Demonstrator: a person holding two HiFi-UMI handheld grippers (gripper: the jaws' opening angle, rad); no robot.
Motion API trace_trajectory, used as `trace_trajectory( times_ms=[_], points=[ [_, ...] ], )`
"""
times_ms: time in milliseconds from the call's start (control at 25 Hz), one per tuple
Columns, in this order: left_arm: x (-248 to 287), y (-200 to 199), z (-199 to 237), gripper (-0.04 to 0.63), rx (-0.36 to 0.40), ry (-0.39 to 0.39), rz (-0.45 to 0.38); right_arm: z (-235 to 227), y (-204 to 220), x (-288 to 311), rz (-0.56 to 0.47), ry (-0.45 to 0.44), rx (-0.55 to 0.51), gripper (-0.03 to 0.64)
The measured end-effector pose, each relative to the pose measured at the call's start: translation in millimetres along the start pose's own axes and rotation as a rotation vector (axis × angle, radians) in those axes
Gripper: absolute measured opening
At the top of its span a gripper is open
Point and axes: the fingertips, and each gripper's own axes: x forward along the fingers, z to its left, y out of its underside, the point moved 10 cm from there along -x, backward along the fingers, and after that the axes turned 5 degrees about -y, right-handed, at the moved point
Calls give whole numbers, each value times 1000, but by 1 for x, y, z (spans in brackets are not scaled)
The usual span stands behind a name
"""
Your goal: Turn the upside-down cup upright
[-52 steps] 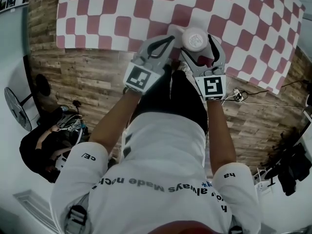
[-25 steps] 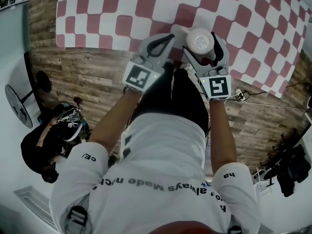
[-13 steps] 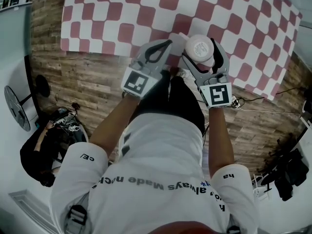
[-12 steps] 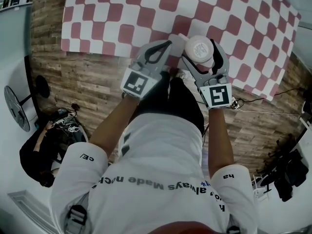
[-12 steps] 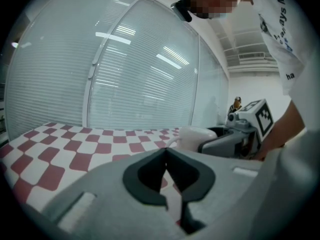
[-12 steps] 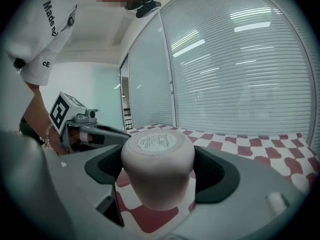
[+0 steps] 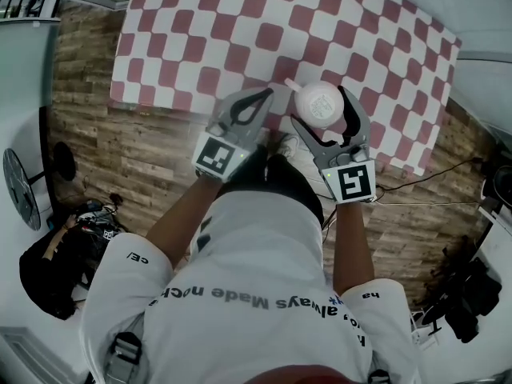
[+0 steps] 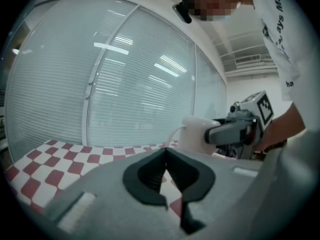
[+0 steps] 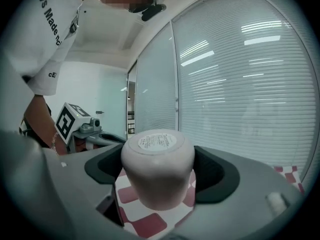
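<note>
right gripper (image 9: 159, 181) pinched cup (image 7: 319, 104) base-up, clear of checkered table (image 7: 240, 22) for room to flip | left gripper (image 8: 166, 156) was pressed together, empty, probably spare

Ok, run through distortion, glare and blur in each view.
Head view: heavy fisheye, the checkered tablecloth bows at its edges. Left gripper view: black vignette at the corners, bright streaks glare on the blinds. Right gripper view: same vignette, the cup looks soft, close to the lens.
</note>
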Motion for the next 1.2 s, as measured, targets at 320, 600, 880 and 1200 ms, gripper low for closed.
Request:
trace_trajectory(
  times_ms=[320, 600, 880, 1200],
  points=[
    [-18, -59, -19, 3, 0, 14, -63, 10, -70, -22, -25, -6, -48, 431],
    [-33, -104, -32, 5, -3, 14, -103, 20, -116, -42, -37, -2, -90, 431],
    [-46, -136, -42, 3, 14, 30, -135, 33, -157, -58, -56, -10, -118, 431],
    [-58, -145, -50, 5, 32, 66, -153, 44, -173, -71, -70, -22, -137, 431]
  ],
)
